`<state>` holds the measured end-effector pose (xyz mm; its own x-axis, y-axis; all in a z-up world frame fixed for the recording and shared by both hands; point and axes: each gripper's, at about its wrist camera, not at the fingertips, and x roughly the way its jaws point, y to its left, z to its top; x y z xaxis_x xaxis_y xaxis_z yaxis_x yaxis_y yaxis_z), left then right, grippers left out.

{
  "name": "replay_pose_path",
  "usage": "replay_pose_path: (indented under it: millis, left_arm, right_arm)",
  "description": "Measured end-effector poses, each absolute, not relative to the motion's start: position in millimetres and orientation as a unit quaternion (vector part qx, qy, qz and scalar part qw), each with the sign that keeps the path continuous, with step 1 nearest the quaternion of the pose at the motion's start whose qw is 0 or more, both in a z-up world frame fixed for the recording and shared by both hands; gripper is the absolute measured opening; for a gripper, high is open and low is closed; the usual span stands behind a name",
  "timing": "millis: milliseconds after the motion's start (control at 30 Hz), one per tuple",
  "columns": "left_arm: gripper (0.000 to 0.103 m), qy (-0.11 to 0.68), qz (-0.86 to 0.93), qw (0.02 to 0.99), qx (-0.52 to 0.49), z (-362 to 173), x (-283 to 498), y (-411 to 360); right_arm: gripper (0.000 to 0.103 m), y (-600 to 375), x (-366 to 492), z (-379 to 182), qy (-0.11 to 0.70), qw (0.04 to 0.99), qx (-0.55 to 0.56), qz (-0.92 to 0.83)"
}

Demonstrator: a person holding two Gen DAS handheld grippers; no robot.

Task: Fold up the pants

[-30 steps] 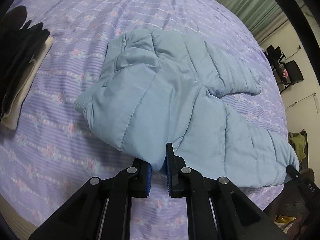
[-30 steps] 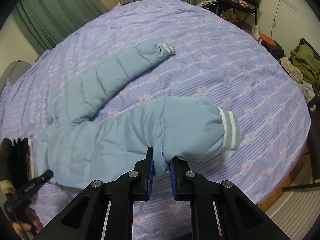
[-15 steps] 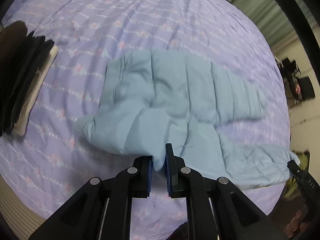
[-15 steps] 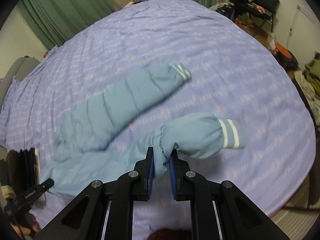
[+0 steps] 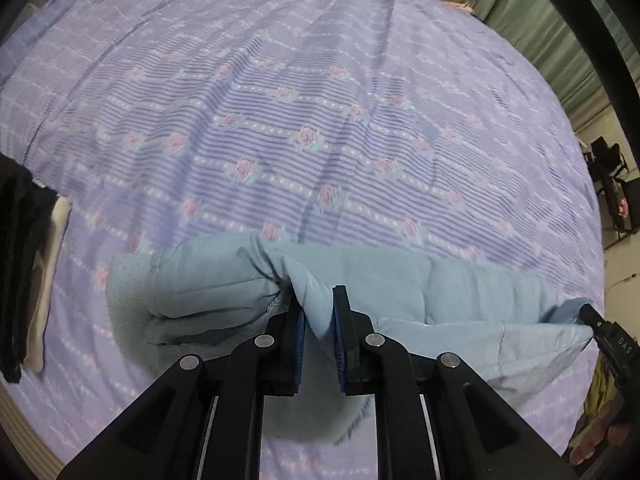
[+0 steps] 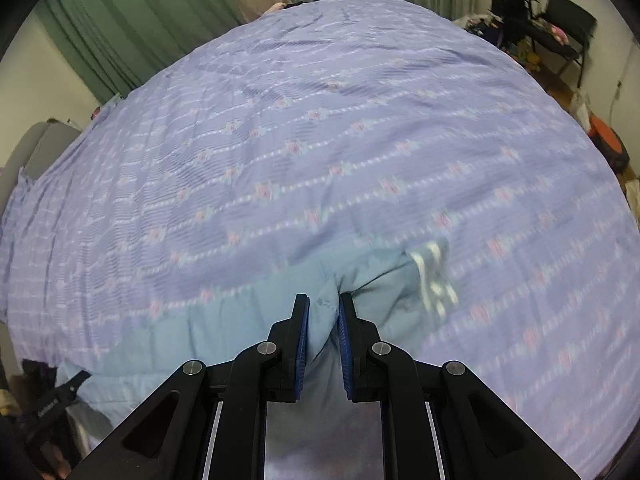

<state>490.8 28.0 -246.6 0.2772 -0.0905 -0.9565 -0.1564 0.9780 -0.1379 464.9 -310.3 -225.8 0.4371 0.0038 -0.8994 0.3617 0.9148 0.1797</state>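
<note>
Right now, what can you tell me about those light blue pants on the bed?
The pants are light blue, puffy and quilted, with stitched seams across the padding. One leg ends in a cuff with white stripes, blurred here. They are bunched along the near edge of the purple flowered bedspread. The left gripper pinches the fabric near the waist end, and the right gripper pinches a leg just short of the cuff.
</note>
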Motion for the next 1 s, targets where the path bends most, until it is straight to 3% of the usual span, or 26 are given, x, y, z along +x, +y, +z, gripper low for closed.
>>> replay_pose_path:
  millis: [67,133,200,233,267,300,500,600,767,933,1000]
  left_arm:
    - [0.019,0.611,0.020,0.785,-0.096,-252,500,28]
    - [0.033,0.615,0.017,0.783,-0.089,-250,503,29]
    - [0.079,0.593,0.011,0.802,-0.067,-231,502,29]
    - [0.085,0.576,0.007,0.816,-0.055,-219,499,28]
    - [0.090,0.555,-0.003,0.830,-0.043,-204,495,28]
    - [0.092,0.540,-0.012,0.841,-0.035,-191,493,29]
    - [0.097,0.464,-0.045,0.885,0.014,-148,463,76]
    - [0.097,0.477,-0.048,0.877,0.039,-163,446,101]
    - [0.096,0.526,-0.074,0.847,-0.031,-211,425,133]
    - [0.088,0.560,-0.069,0.819,-0.104,-254,426,140]
    - [0.077,0.576,-0.071,0.806,-0.114,-271,427,135]
  right_arm:
    - [0.015,-309,483,-236,0.531,0.825,0.164,-0.106]
    - [0.025,-308,493,-242,0.537,0.823,0.159,-0.100]
    - [0.051,-303,493,-237,0.531,0.829,0.136,-0.111]
    - [0.071,-301,491,-232,0.526,0.833,0.120,-0.124]
    - [0.080,-298,485,-222,0.510,0.842,0.102,-0.142]
    - [0.080,-294,478,-211,0.492,0.852,0.087,-0.155]
    - [0.081,-259,433,-160,0.450,0.880,0.045,-0.142]
    - [0.081,-232,411,-162,0.464,0.880,0.048,-0.089]
    - [0.081,-181,378,-195,0.501,0.864,0.056,-0.012]
    - [0.081,-170,364,-226,0.542,0.835,0.098,0.004]
    - [0.081,-170,362,-235,0.552,0.828,0.101,0.003]
